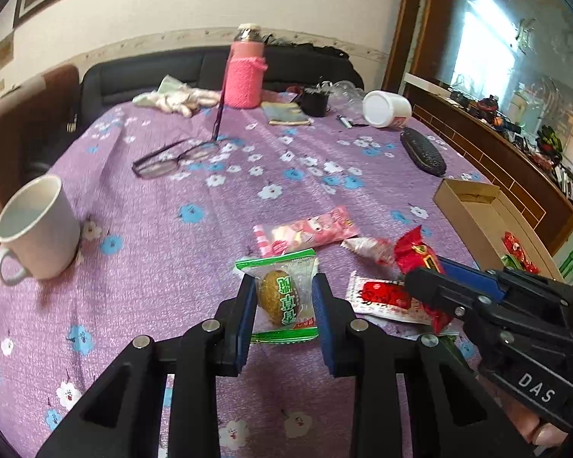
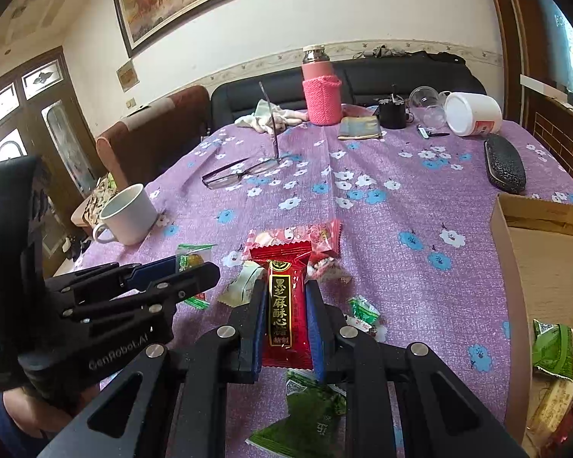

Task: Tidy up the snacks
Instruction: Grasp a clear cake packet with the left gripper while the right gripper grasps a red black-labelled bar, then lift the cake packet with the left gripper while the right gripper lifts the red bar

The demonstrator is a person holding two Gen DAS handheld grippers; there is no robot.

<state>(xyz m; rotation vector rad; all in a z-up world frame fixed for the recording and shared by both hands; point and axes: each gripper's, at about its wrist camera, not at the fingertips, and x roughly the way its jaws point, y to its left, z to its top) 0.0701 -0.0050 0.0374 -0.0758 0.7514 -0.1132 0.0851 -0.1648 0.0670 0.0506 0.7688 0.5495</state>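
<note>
My left gripper (image 1: 282, 286) is shut on a clear, green-edged packet (image 1: 277, 297) with a yellow-brown sweet inside, held just above the purple flowered tablecloth (image 1: 152, 267). My right gripper (image 2: 285, 290) is shut on a red packet with gold lettering (image 2: 286, 305), lifted off the cloth. Each view shows the other gripper from the side: the right gripper (image 1: 428, 271) and the left gripper (image 2: 195, 265). Loose on the cloth lie a pink packet (image 1: 305, 233), a red-and-white packet (image 1: 382, 294) and green packets (image 2: 363, 309). To the right, an open cardboard box (image 2: 515, 252) holds several green and red packets.
A white mug (image 1: 38, 229) stands at the left, with glasses (image 1: 172, 156) behind it. Farther back are a pink-sleeved bottle (image 1: 244, 72), a tipped white jar (image 1: 386, 108) and a dark glasses case (image 1: 422, 152). A sofa and wooden cabinets surround the table.
</note>
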